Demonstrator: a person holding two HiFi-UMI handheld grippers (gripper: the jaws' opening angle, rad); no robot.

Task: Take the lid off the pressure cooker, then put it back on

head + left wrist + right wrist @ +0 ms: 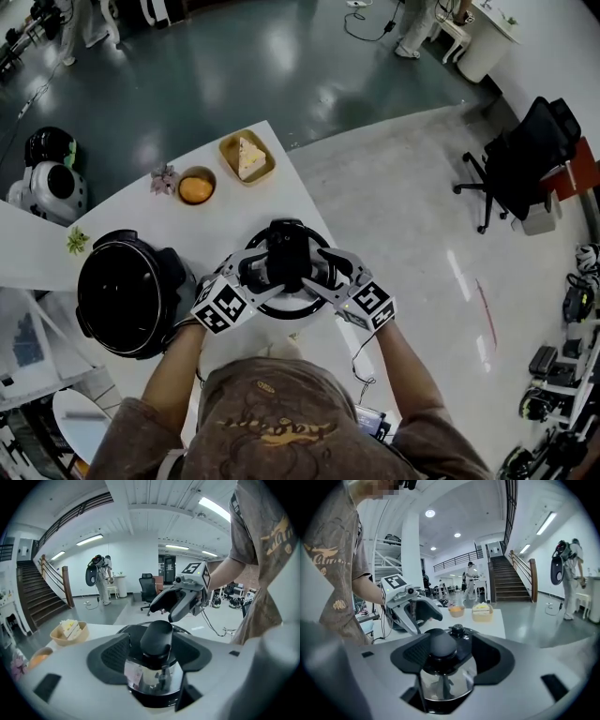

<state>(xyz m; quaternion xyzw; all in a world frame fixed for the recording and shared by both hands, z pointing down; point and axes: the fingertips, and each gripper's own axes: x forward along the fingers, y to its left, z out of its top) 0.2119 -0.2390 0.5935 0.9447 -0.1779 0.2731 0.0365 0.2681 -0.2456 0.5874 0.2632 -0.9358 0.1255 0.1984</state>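
Note:
The pressure cooker's lid [298,306], shiny steel with a black handle [286,251], is at the middle of the white table [234,230], apart from the open black cooker pot [127,295] at the left. Both grippers meet at the handle from opposite sides. My left gripper [258,272] is open, its pads [115,654] standing a little off the black knob [157,637] between them. My right gripper [319,270] is shut on the lid's handle, with the knob [440,646] against its left pad [412,654]. Whether the lid rests on the table is hidden.
Behind the lid on the table stand a small bowl of orange food [196,186], a tan tray with a cake slice [247,157] and a small flower [164,178]. The table's right edge runs close by my right hand. A black office chair [525,159] stands on the floor far right.

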